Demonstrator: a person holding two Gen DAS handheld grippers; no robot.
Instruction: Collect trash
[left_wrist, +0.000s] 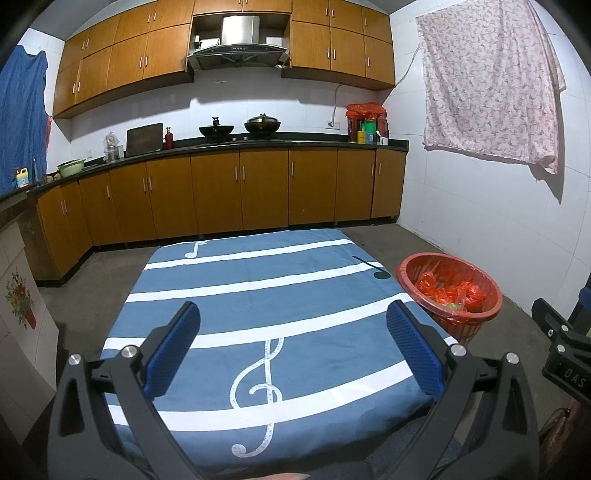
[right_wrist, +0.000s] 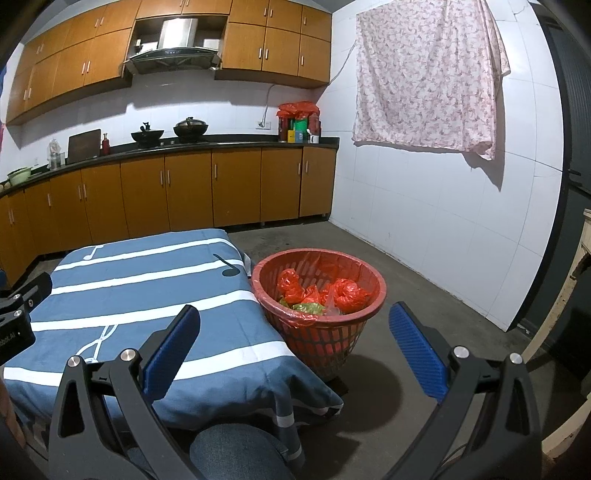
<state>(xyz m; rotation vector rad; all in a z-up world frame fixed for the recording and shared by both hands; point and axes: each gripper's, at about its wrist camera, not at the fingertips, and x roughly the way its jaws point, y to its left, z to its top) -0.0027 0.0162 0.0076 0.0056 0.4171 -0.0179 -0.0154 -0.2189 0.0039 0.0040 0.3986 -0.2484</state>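
Tongs spread, above tablecloth

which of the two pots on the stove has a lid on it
The wide dark pot on the right, nearer the red bag in the corner: a domed lid with a knob covers it. The dark wok on the left is uncovered, with something dark sticking up from it.

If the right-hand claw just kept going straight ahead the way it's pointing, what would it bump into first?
Probably the red basket. The right gripper is open and aimed about at its near wall, beside the cloth-covered table. Depth is hard to judge in this fisheye view.
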